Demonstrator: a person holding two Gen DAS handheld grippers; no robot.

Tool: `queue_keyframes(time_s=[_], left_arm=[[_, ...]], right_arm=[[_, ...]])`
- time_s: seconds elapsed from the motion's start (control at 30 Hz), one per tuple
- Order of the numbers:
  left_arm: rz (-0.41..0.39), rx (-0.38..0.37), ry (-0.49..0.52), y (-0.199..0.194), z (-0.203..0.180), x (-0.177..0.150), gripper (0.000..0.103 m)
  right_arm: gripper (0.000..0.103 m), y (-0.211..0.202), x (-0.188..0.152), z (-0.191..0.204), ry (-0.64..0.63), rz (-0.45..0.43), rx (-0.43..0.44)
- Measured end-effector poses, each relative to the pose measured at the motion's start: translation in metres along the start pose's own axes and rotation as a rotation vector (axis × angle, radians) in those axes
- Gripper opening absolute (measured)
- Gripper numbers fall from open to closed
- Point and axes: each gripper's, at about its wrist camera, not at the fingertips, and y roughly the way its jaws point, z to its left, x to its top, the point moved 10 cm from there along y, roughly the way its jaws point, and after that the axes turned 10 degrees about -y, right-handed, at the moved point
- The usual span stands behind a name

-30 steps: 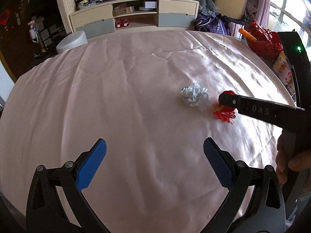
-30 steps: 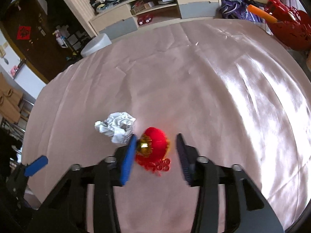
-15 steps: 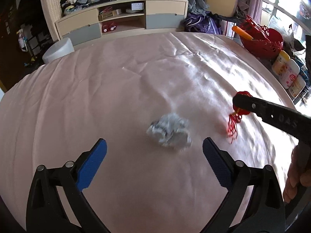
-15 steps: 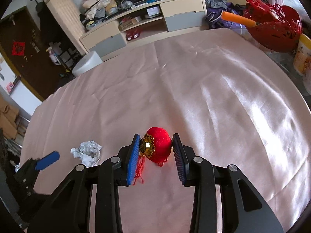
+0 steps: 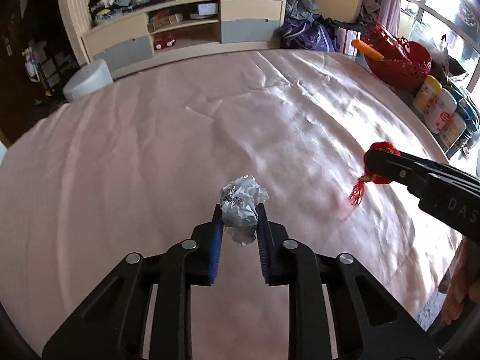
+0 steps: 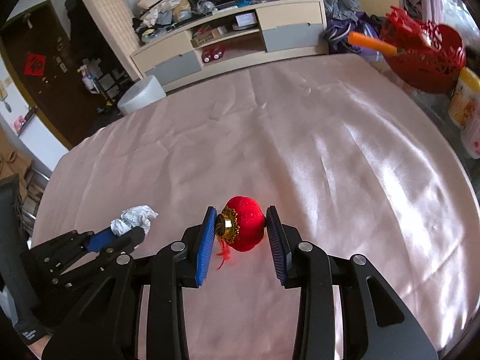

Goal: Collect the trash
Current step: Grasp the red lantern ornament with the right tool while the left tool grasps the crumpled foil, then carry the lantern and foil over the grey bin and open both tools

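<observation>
A crumpled white paper ball [image 5: 241,202] sits between the blue pads of my left gripper [image 5: 239,213], whose jaws are closing and press on both its sides. The same paper ball [image 6: 135,219] shows at the left of the right wrist view, at the left gripper's [image 6: 120,232] tip. My right gripper [image 6: 241,220] is shut on a small red lantern ornament [image 6: 244,228] with a gold cap and red tassel, held above the pink tablecloth [image 6: 300,138]. In the left wrist view the lantern [image 5: 379,162] hangs at the right gripper's tip, tassel dangling.
A red basket [image 6: 426,57] with an orange stick stands at the table's far right edge, beside yellow-lidded canisters [image 5: 435,105]. A white bin [image 6: 141,94] stands beyond the far edge. A low cabinet [image 5: 186,36] lines the back wall. A person's hand [image 5: 459,306] shows at right.
My left gripper moved up to the paper ball and its jaws went from wide open to closed on it. My right gripper lifted the lantern off the cloth, its tassel now hanging free.
</observation>
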Motion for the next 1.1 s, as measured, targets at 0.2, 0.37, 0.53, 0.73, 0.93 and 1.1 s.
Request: queue_keyframes(time_s=[0.2,0.37,0.53,0.73,0.93,1.1], left_arm=[[-0.047,-0.005,0.005,-0.06,0.004,-0.012,0.019],[-0.059,-0.036,-0.001,-0.104,0.003,-0.044,0.019],[-0.06,-0.062,-0.041,-0.141,0.009,-0.087,0.019],[-0.042,-0.093,-0.087,-0.169,0.017,-0.148,0.019],[0.003,-0.095,-0.115,-0.172,0.021,-0.206,0.019],[0.053,-0.108,-0.143,-0.157,0.023,-0.257,0.019]], right_arm=[[0.035,-0.052,0.001,0.021,-0.043,-0.042,-0.016],[0.035,-0.092,-0.019,0.044,-0.068,-0.06,0.008],[0.035,-0.123,-0.052,0.068,-0.092,-0.06,0.039],[0.035,-0.143,-0.109,0.086,-0.125,-0.029,0.064],[0.035,-0.144,-0.164,0.095,-0.146,0.02,0.077],[0.035,-0.138,-0.203,0.101,-0.158,0.057,0.104]])
